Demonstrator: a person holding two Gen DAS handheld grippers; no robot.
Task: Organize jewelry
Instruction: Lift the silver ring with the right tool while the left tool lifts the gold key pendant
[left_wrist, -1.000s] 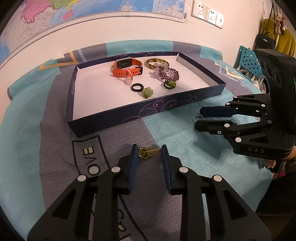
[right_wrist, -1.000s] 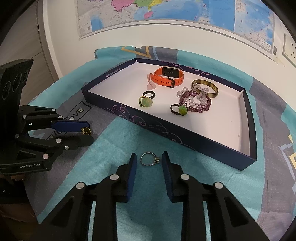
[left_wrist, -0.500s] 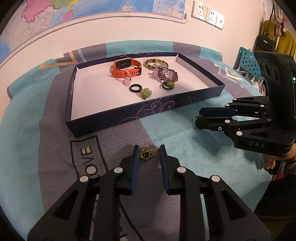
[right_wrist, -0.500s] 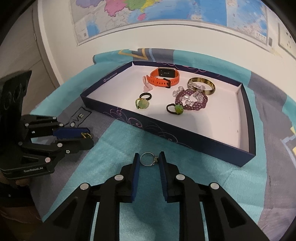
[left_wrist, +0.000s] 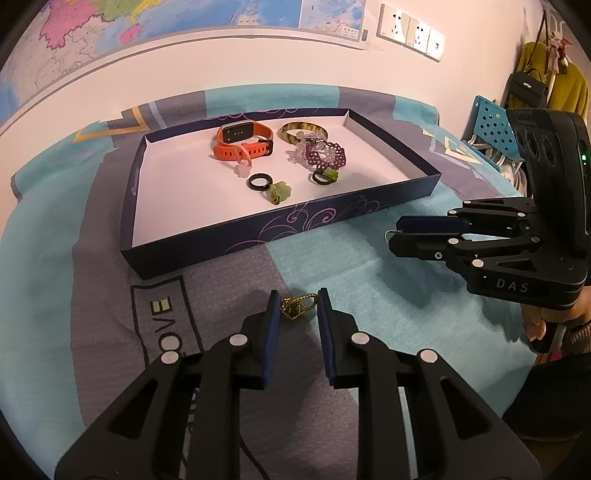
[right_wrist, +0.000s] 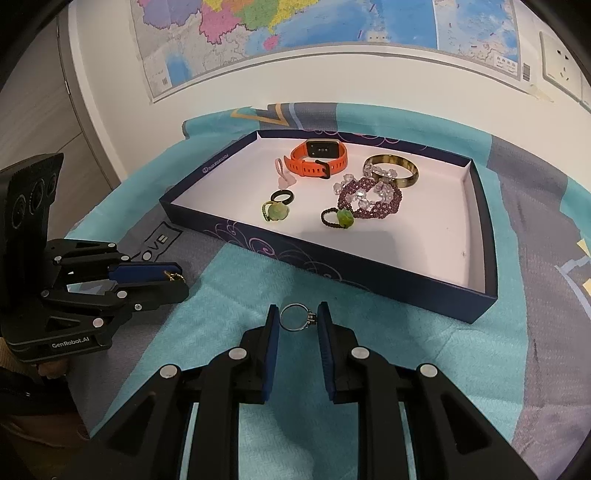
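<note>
My left gripper is shut on a gold ring with a green stone, low over the patterned cloth in front of the tray. My right gripper is shut on a thin silver ring, also just in front of the tray. Each gripper shows in the other's view: the right one at the right, the left one at the left. The dark blue tray with a white floor holds an orange watch band, a mottled bangle, a purple bead bracelet, a black ring and two green-stone rings.
A teal and grey cloth covers the table. Behind the tray is a white wall with a map and sockets. A blue chair and hanging bags stand at the far right. A person's hand holds the right gripper.
Both pairs of jaws have narrowed onto their rings. The right gripper has rolled slightly, so the tray sits more level in its view. The left gripper has stayed in place.
</note>
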